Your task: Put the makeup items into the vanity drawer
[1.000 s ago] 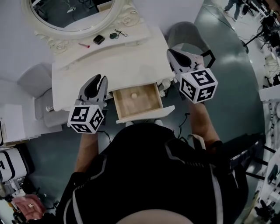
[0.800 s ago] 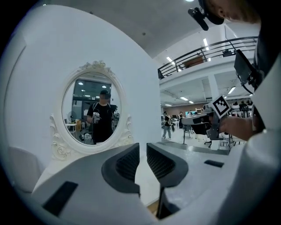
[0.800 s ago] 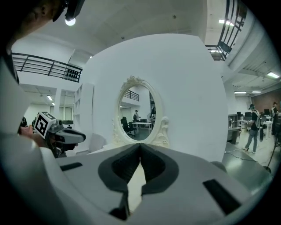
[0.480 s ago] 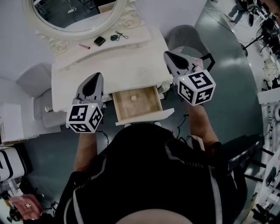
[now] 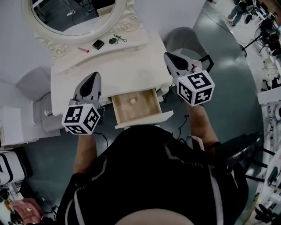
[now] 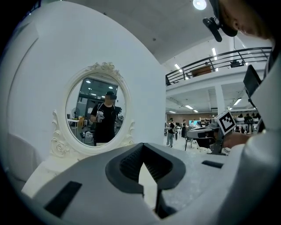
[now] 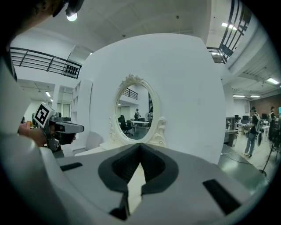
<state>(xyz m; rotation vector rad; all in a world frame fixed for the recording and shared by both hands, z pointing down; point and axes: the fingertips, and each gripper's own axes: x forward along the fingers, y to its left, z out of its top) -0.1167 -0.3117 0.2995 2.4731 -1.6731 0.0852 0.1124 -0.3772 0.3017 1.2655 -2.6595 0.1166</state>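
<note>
White table (image 5: 109, 70) in the head view: the makeup items (image 5: 98, 44) lie on its back ledge below the mirror (image 5: 74, 13), well apart from the open drawer (image 5: 145, 119). The left gripper (image 5: 94, 75), spread a second ago, is now clenched. In the left gripper view its fingers (image 6: 127, 165) meet on nothing. In the right gripper view the right gripper (image 7: 140, 146) is likewise clenched and empty.

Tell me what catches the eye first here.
The open wooden drawer at the white vanity's front edge, with one small round thing inside. Either side of it hover the left gripper and right gripper, both shut and empty; the makeup items lie below the oval mirror.
</note>
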